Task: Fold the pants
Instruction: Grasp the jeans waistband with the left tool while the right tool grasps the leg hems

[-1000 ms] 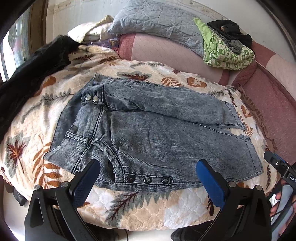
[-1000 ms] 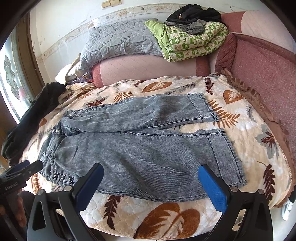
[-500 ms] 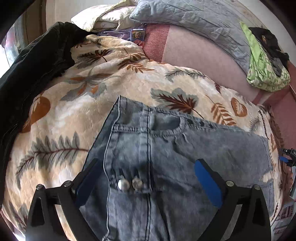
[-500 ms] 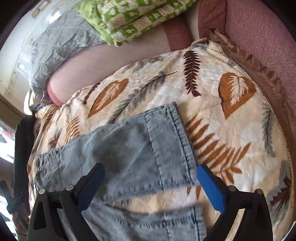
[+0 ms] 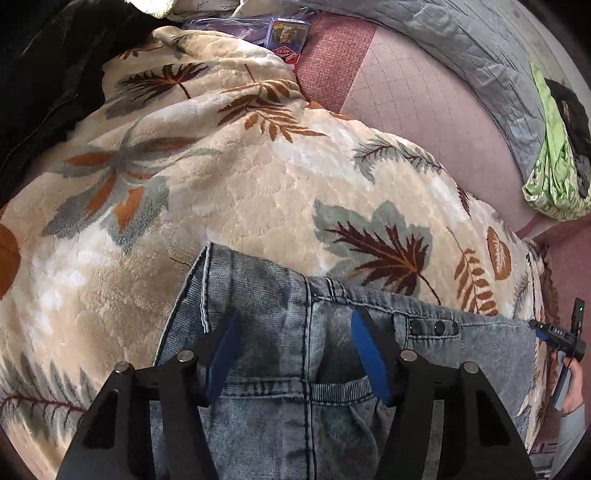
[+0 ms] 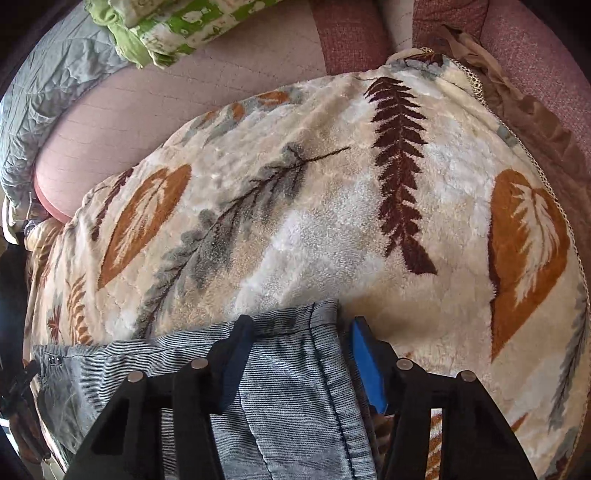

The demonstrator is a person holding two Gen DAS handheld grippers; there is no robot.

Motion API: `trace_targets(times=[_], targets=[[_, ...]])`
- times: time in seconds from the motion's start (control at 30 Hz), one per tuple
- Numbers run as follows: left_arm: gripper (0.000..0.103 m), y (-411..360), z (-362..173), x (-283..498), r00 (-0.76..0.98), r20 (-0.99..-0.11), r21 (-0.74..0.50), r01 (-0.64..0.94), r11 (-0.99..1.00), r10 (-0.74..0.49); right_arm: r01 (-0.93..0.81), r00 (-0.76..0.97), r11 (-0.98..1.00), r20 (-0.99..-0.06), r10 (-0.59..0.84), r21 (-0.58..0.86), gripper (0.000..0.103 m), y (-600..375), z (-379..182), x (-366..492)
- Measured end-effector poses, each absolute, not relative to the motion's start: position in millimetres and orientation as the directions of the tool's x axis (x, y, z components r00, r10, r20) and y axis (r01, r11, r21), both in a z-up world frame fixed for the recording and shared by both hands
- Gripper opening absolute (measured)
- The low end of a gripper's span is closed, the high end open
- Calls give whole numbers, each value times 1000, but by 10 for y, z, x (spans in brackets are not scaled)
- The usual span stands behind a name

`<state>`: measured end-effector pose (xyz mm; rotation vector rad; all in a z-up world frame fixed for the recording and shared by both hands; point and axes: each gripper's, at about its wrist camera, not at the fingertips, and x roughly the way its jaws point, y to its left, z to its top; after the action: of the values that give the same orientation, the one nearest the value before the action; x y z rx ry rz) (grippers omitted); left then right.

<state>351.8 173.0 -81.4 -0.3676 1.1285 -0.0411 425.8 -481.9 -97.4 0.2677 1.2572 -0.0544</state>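
Note:
Grey acid-washed denim pants [image 5: 288, 306] lie flat on a cream leaf-print blanket [image 5: 221, 184]. My left gripper [image 5: 295, 343] is open, its blue pads straddling the far corner of the waistband, low over the cloth. My right gripper [image 6: 299, 343] is open, its fingers either side of the far leg's hem [image 6: 295, 369] with the denim between them. The right gripper also shows small at the right edge of the left wrist view [image 5: 561, 336]. The near half of the pants is hidden below both gripper bodies.
A pink sofa back [image 5: 424, 103] runs behind the blanket, with a grey quilt [image 5: 480, 48] and a green patterned bundle [image 6: 177, 26] on it. Black clothing [image 5: 40, 74] lies at the left. A small printed box [image 5: 288, 37] sits at the back.
Both grippers moved forward from the near edge of the bed across the pants and dropped low: left to the far waistband corner, right to the far leg hem. The jaws have narrowed.

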Motion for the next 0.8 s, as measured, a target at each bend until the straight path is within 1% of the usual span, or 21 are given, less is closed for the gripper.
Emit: trace_targets(times=[0.03,0.07,0.1,0.23,0.33,0.4,0.47,0.53,0.57,0.6,0.67,0.7,0.77,0.8], targets=[[52,1752,-834,3548,430,-875,-315,-158,936,-222,182,318,969,-943,101,165,51,-4810,-973,4266],[43,1773,-854,3584,424,-878,-316,-164,934,-223,178,321,971,-942,97,160,43,-4807,-973,4278],[37,1801,-863,3611,425,-878,-316,-175,932,-218,176,321,973,-943,88,151,38,-4804,-974,4286],[36,1975,-765,3630,475,-860,-322,-226,919,-185,172,322,974,-943,88,149,38,-4808,-968,4292],[36,1992,-759,3633,457,-873,-291,-207,934,-171,168,326,975,-942,83,144,38,-4805,-970,4281],[36,1962,-797,3645,428,-895,-235,-211,949,-126,175,328,973,-941,85,149,40,-4803,-979,4286],[36,1968,-823,3648,431,-895,-231,-220,948,-118,188,331,969,-939,91,160,41,-4812,-987,4277],[38,1980,-836,3659,422,-902,-203,-242,949,-85,185,331,970,-939,90,158,42,-4808,-988,4277],[42,1998,-820,3649,420,-906,-179,-268,947,-52,186,330,969,-939,93,161,43,-4815,-982,4274],[44,2019,-791,3624,434,-900,-179,-283,942,-40,189,333,967,-938,102,173,44,-4837,-972,4261],[45,2017,-775,3620,442,-896,-186,-263,947,-53,193,336,961,-934,124,198,54,-4864,-972,4252],[45,1998,-799,3629,427,-902,-183,-250,951,-61,189,337,961,-932,130,202,55,-4868,-974,4252],[45,1948,-834,3664,416,-907,-173,-228,958,-65,182,334,964,-934,123,192,55,-4849,-988,4258],[36,1916,-845,3690,416,-908,-164,-221,962,-59,181,336,965,-934,120,189,56,-4839,-988,4260]])
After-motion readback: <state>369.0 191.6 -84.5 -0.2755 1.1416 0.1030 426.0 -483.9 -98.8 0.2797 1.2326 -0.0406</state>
